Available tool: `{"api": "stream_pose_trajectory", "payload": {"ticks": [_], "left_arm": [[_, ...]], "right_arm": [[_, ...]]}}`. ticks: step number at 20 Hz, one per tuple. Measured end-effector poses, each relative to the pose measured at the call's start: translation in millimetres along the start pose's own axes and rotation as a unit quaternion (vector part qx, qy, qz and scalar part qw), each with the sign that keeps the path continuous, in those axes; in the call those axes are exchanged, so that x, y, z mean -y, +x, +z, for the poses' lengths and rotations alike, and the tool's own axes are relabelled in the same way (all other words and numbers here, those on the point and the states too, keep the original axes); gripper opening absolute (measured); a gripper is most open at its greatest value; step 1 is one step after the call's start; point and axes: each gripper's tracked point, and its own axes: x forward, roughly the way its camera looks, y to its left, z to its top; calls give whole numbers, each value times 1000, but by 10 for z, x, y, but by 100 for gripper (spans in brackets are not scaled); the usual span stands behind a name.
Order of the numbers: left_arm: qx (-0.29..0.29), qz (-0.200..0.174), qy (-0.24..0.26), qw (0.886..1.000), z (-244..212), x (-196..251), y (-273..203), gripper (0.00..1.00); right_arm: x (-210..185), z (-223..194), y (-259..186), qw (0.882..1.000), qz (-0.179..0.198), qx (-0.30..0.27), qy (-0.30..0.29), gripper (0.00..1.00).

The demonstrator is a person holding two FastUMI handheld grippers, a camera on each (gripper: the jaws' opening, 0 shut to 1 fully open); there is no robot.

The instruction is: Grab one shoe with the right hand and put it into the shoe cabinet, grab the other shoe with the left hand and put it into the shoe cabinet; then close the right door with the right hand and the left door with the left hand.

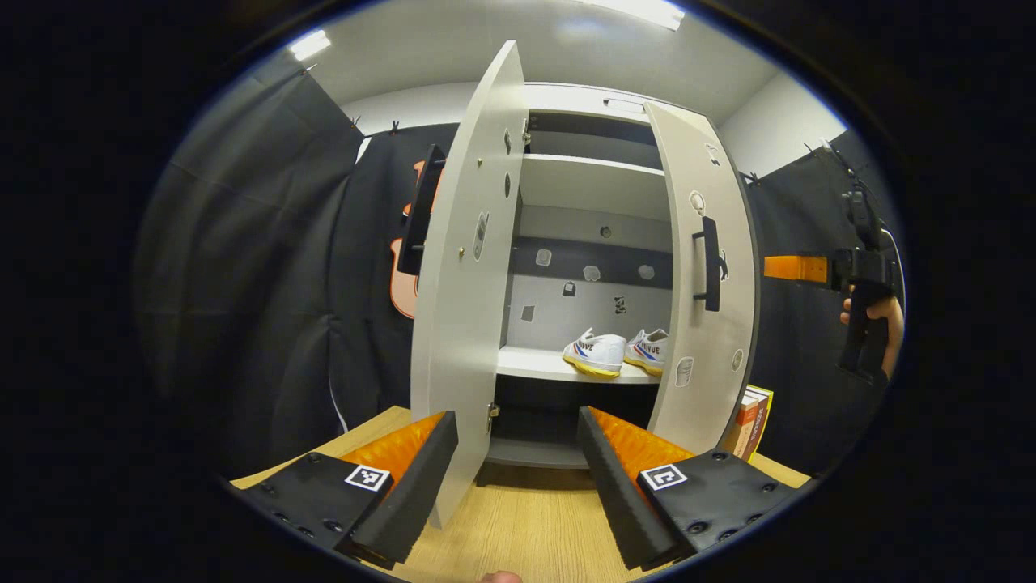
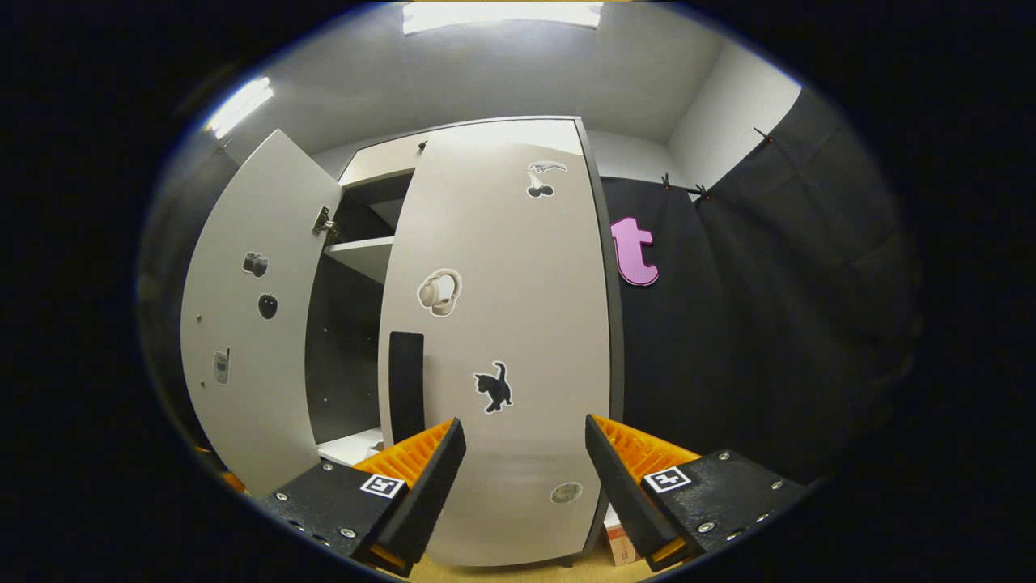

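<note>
Two white shoes with yellow soles, one (image 1: 595,354) beside the other (image 1: 650,348), stand side by side on the middle shelf (image 1: 534,364) of the grey shoe cabinet. Its left door (image 1: 465,283) stands wide open, edge-on to me; the right door (image 1: 704,283) is swung partway in. My left gripper (image 1: 518,478) is open and holds nothing, low in front of the cabinet near the left door's bottom edge. My right gripper (image 2: 524,478) is open too, close before the right door's outer face (image 2: 502,340), right of its black handle (image 2: 405,385). Far right, a hand (image 1: 890,332) holds that right gripper (image 1: 862,275).
The cabinet stands on a wooden tabletop (image 1: 526,526). A few books (image 1: 749,421) stand upright by the cabinet's right side, behind the right door. Black cloth walls close the booth on both sides. An upper shelf (image 1: 591,182) sits above the shoes.
</note>
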Motion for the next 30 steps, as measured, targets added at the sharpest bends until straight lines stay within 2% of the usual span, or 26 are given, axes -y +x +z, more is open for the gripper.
{"api": "stream_pose_trajectory", "payload": {"ticks": [3, 8, 15, 17, 18, 20, 21, 23, 24, 26, 27, 30], "left_arm": [[4, -7, 1, 1000, 72, 114, 16, 99], [4, -23, -6, 1000, 126, 332, 16, 97], [13, -14, -21, 1000, 263, 333, -79, 97], [33, 14, -25, 999, 456, 105, -129, 94], [48, 39, -22, 998, 609, -92, -166, 97], [69, 107, -13, 992, 882, -645, -219, 96], [74, 132, -10, 988, 996, -892, -223, 93], [88, 168, -7, 982, 1200, -1353, -180, 97], [93, 174, -3, 980, 1289, -1531, -104, 94], [90, 180, -4, 980, 1359, -1792, 118, 96], [87, 176, -12, 981, 1395, -1853, 262, 94], [80, 159, -25, 984, 1453, -1956, 653, 96]], "right_arm": [[10, -77, -368, 1000, -3, 2, 5, 92], [19, -539, -908, 999, -12, -25, 33, 92], [43, -1132, -1269, 997, -14, -65, 43, 92], [2, -1129, -1276, 997, -7, -65, 48, 92], [-9, -1123, -1263, 997, -6, -65, 49, 92], [-87, -1175, -1249, 996, 2, -68, 51, 92], [-128, -1182, -1228, 996, 5, -67, 52, 92], [-203, -1178, -1214, 997, 12, -63, 53, 92], [-232, -1173, -1198, 997, 15, -62, 52, 92], [-307, -1163, -1168, 997, 24, -61, 51, 92], [-321, -1154, -1148, 997, 27, -60, 51, 92], [-347, -1178, -1115, 996, 27, -64, 52, 92]]}}
